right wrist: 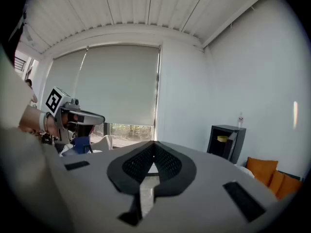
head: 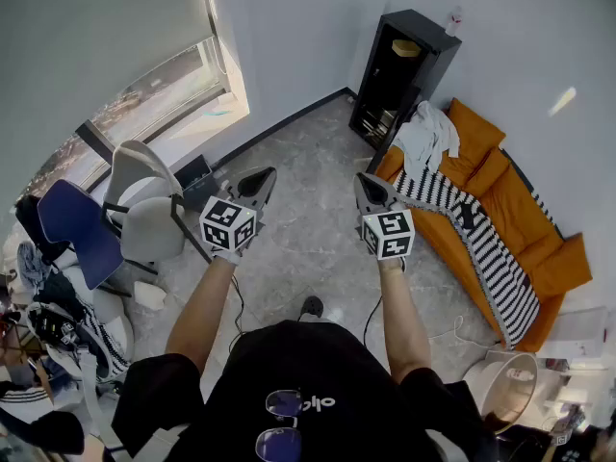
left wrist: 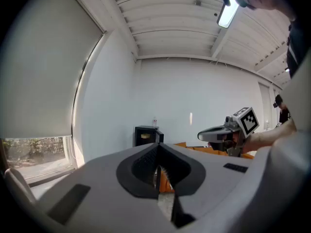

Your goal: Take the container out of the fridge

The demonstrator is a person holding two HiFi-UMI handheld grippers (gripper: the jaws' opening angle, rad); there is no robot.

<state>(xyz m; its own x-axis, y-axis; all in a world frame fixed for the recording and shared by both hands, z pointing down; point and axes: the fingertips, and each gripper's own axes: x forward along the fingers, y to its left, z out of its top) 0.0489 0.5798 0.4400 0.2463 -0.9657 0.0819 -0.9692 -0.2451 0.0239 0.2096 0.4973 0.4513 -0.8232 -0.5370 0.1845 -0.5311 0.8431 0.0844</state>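
- While the person stands on the grey stone-look floor [head: 308, 210], both tools are held up in the air, well short of the small black fridge [head: 399, 75] in the room's corner, and neither touches anything.
- The left hand-held gripper [head: 258, 183] has its jaws pressed together at the tips with nothing between them; its own view looks toward the fridge.
- The right hand-held gripper [head: 366, 186] is likewise closed and empty, and the fridge sits off to the right in its view.
- The fridge door hangs open, and the yellow container [head: 406, 48] rests on the upper shelf inside the fridge.
- A small clear bottle [head: 454, 17] stands on top of the fridge.
- An orange sofa [head: 520, 210] begins just beside the fridge, with a white cloth [head: 428, 133] at the end nearest it and a black-and-white striped blanket [head: 481, 248] farther along.
- A grey shell chair [head: 144, 200] and a blue chair [head: 72, 224] stand well apart from the fridge, on the person's other side.
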